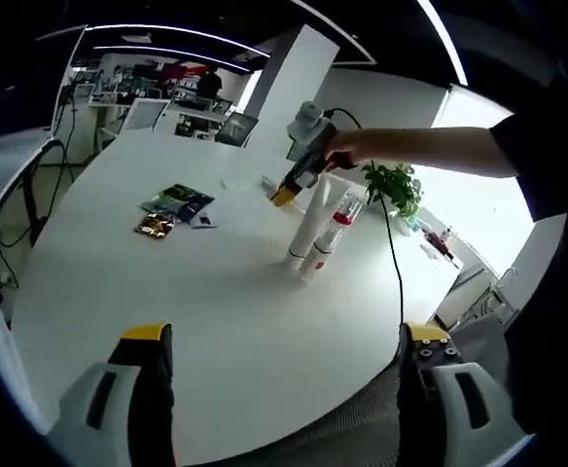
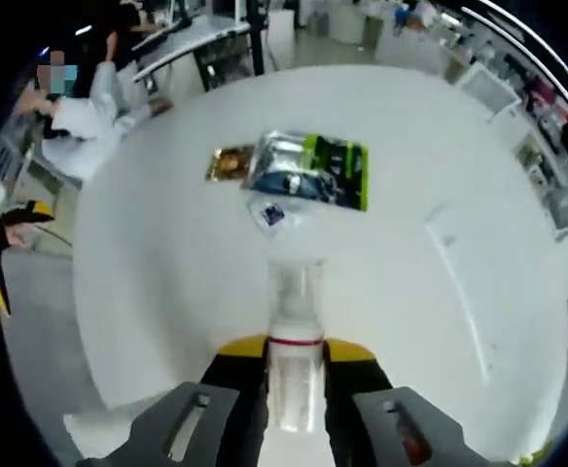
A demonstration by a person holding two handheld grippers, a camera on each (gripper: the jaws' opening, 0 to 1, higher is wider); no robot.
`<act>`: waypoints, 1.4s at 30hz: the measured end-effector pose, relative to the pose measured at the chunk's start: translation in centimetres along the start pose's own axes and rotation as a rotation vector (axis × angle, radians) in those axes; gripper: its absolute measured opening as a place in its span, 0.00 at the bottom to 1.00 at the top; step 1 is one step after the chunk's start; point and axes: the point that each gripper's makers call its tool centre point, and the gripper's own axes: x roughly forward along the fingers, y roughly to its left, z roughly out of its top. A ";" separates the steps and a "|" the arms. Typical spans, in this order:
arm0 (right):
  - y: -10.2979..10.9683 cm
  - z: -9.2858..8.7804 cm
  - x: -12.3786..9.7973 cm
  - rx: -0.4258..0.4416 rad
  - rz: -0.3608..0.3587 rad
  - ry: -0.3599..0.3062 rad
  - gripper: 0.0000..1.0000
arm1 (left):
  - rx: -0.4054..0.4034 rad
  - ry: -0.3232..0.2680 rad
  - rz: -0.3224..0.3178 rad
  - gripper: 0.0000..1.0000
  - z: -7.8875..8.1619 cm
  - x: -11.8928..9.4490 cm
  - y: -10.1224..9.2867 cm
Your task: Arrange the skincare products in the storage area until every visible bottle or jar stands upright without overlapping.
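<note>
The right gripper [image 2: 295,375] has its yellow-tipped jaws pressed against the sides of a clear plastic bottle with a red band and a transparent cap [image 2: 295,336], holding it near the top. From the left gripper view that same bottle [image 1: 334,231] stands leaning slightly on the broad white bench [image 1: 167,321], touching or just beside a tall white tube standing on its cap [image 1: 307,226]; I cannot tell whether its base rests fully on the surface or hangs just above it. A grip high on the bottle looks to me like the sensible way to steady a narrow thing while it is set upright next to its neighbour without knocking it over.

The left gripper [image 1: 286,375] waits low at the near edge of the bench, its jaws wide apart with nothing between them, well apart from the two products. I would guess it is kept back to leave the other hand room.

Farther across the bench lie flat packets: a green and dark foil sachet [image 2: 308,167], a small brown-gold packet [image 2: 230,162] just beside it, and a little white sachet with a blue mark [image 2: 273,214] near the bottle. Printing shows on all of them, and on the bottle, but it is too small and blurred to read; no brand can be made out. A green potted plant [image 1: 395,187] sits at the far rim.
</note>
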 end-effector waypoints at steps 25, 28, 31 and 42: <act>-2.6 0.2 -10.4 0.094 -0.253 -0.301 0.14 | 0.134 0.017 -0.065 0.90 1.0 -0.4 -4.5; -2.7 0.3 -12.1 0.113 -0.302 -0.389 0.14 | 0.152 0.016 -0.043 0.90 1.4 -1.1 -4.0; -2.7 0.1 -13.9 0.102 -0.349 -0.428 0.14 | 0.171 0.012 -0.031 0.90 1.9 -1.6 -3.8; 1.1 -0.5 -20.9 0.192 -0.401 -0.672 0.14 | 0.231 -0.024 -0.012 0.90 3.8 -2.5 -4.9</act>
